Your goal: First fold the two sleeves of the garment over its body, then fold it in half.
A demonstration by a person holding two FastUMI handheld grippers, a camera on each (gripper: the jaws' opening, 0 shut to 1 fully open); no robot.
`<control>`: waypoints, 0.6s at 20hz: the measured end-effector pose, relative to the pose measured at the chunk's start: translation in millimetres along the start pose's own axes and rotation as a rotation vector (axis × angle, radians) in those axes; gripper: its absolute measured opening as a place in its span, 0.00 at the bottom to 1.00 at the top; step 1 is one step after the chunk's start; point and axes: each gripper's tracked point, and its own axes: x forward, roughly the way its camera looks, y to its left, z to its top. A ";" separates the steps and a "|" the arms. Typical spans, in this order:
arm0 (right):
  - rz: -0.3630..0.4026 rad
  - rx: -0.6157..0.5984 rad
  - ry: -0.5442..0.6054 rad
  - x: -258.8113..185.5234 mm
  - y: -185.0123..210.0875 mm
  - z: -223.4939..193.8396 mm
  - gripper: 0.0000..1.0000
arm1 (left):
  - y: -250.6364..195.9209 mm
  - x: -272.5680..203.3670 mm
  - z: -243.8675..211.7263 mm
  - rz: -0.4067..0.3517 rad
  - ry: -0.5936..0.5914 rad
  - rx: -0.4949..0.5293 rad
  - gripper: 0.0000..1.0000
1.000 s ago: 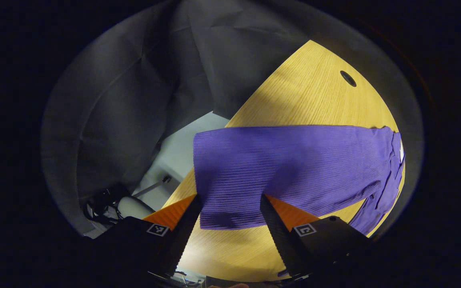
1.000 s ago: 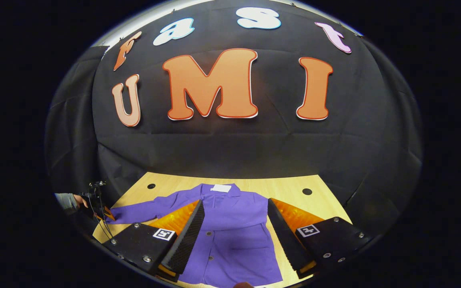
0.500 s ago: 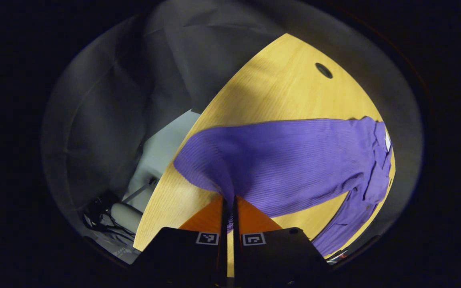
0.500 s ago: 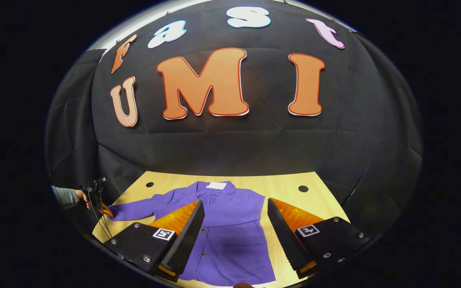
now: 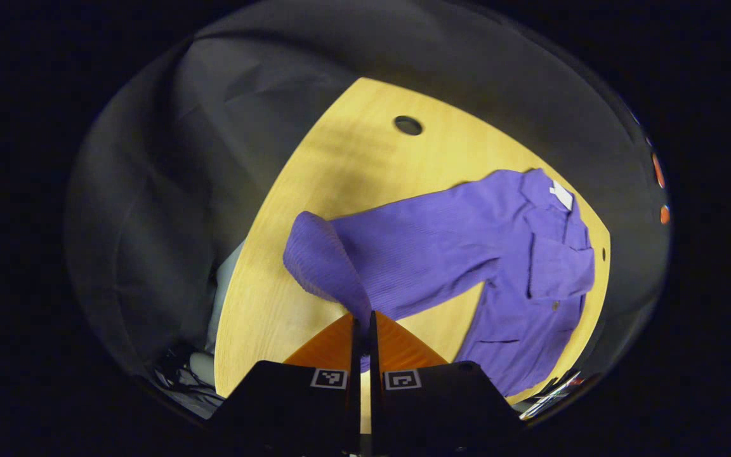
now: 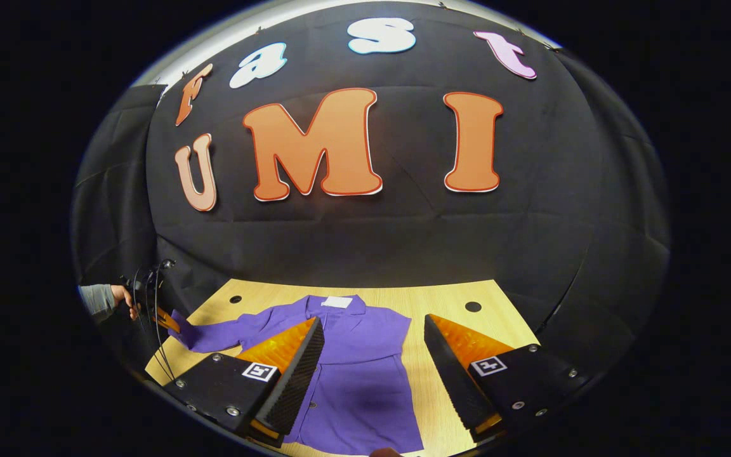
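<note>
Left gripper (image 5: 362, 324) with jaws pressed together on the cuff end of the purple garment's (image 5: 518, 266) sleeve (image 5: 365, 257), cuff lifted off the wooden surface (image 5: 315, 190) and curled back toward the body, rest of the garment spread flat beyond and to the right of those jaws. Right gripper (image 6: 373, 355) hovering with jaws wide apart and holding nothing, garment body (image 6: 359, 362) lying directly between and below them, the held sleeve (image 6: 213, 333) reaching away to the far left, where a hand (image 6: 121, 298) grips the other gripper.
</note>
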 end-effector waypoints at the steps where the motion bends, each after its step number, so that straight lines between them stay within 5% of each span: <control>1: -0.001 -0.004 -0.006 -2.2 -2.2 1.6 0.95 | -15.8 -7.6 4.6 -0.007 -0.015 0.042 0.07; 12: 0.016 0.007 -0.029 -13.4 -29.3 -10.0 0.95 | -210.2 -29.2 42.5 -0.056 -0.048 0.306 0.07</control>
